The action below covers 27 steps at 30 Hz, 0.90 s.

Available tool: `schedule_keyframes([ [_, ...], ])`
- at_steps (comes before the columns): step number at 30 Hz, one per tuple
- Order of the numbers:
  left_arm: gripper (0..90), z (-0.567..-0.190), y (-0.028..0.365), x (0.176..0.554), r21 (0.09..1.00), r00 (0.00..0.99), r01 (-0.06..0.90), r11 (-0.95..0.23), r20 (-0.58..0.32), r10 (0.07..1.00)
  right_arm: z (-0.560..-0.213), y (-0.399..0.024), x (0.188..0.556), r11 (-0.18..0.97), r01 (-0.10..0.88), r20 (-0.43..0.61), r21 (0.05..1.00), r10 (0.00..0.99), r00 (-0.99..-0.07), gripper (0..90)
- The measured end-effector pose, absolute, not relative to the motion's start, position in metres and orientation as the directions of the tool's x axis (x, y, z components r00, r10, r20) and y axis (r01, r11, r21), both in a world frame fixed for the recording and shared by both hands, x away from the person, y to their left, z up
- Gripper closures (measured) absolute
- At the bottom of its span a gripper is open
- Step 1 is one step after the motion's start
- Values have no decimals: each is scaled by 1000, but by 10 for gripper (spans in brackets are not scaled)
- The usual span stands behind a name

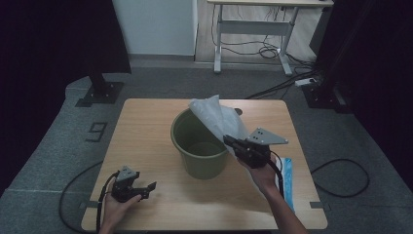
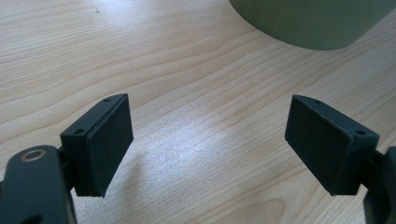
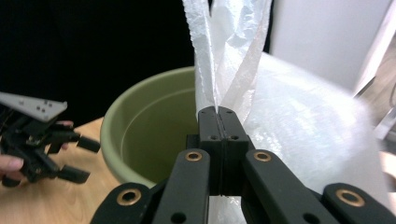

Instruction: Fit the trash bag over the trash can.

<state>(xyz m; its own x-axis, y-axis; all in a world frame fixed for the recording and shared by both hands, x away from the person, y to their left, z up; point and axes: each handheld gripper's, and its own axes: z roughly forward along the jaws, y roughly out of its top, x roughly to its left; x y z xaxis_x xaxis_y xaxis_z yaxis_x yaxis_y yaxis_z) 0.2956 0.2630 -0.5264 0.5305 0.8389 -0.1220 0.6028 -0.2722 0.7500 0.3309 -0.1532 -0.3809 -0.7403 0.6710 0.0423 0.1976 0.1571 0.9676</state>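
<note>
Grey carpet surrounds a small wooden table (image 1: pixel 146 126) with rounded corners; dark curtains hang at both sides and a white-legged desk with trailing cables stands beyond the far edge.

Green bucket (image 1: pixel 199 141) sits upright near the table's middle, a little toward the far edge, mouth open and apparently empty.

Right gripper (image 1: pixel 233 144) hovers at the bucket's right rim, jaws clamped shut on a thin white plastic bag (image 1: pixel 216 114). From the right gripper view the pinch is on gathered film at the bag's edge (image 3: pixel 219 70), with the rest billowing over and behind the rim. Likely reason: the bag is being brought over the bucket's mouth as a liner, so it is held by one edge for the film to hang free and spread.

Left gripper (image 1: pixel 146 190) rests low near the near-left corner, well apart from the bucket, jaws wide open with nothing between them, bare wood beneath the pads (image 2: pixel 109 140). Probably waiting to take the bag's opposite edge.

Blue-and-white flat packet (image 1: pixel 287 175) lies along the right edge, near the near corner, partly hidden behind the right forearm.
</note>
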Motion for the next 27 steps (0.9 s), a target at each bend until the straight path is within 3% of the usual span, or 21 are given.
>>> schedule_keyframes([
  [7, 149, -526, 263, 295, 751, 530, 603, -270, -125, 839, -392, -146, 335, 183, 222, 48, 958, 659, -751, 844],
  [8, 150, -526, 263, 295, 750, 531, 603, -271, -124, 838, -394, -145, 335, 196, 224, 41, 955, 658, -752, 787],
  [9, 149, -526, 263, 295, 750, 531, 603, -271, -124, 838, -394, -145, 335, 196, 224, 41, 955, 658, -752, 787],
  [10, 150, -526, 263, 295, 750, 531, 603, -272, -124, 838, -394, -145, 334, 209, 212, 20, 955, 664, -748, 714],
  [11, 150, -526, 263, 295, 750, 531, 603, -271, -124, 839, -394, -145, 334, 209, 212, 20, 955, 664, -748, 714],
  [12, 150, -526, 263, 295, 749, 530, 605, -270, -125, 839, -394, -145, 333, 208, 201, 11, 957, 667, -745, 655],
  [13, 150, -527, 263, 296, 749, 530, 605, -271, -125, 839, -392, -146, 328, 198, 182, -5, 963, 690, -724, 522],
  [16, 149, -527, 262, 295, 748, 532, 605, -273, -124, 838, -388, -149, 320, 185, 150, -27, 971, 710, -703, 401],
  [24, 150, -524, 264, 295, 755, 520, 605, -253, -135, 843, -394, -174, 300, 171, 125, -47, 977, 748, -663, 293],
  [27, 155, -520, 262, 295, 761, 515, 601, -245, -134, 847, -406, -191, 294, 151, 159, -12, 976, 761, -649, 264],
])
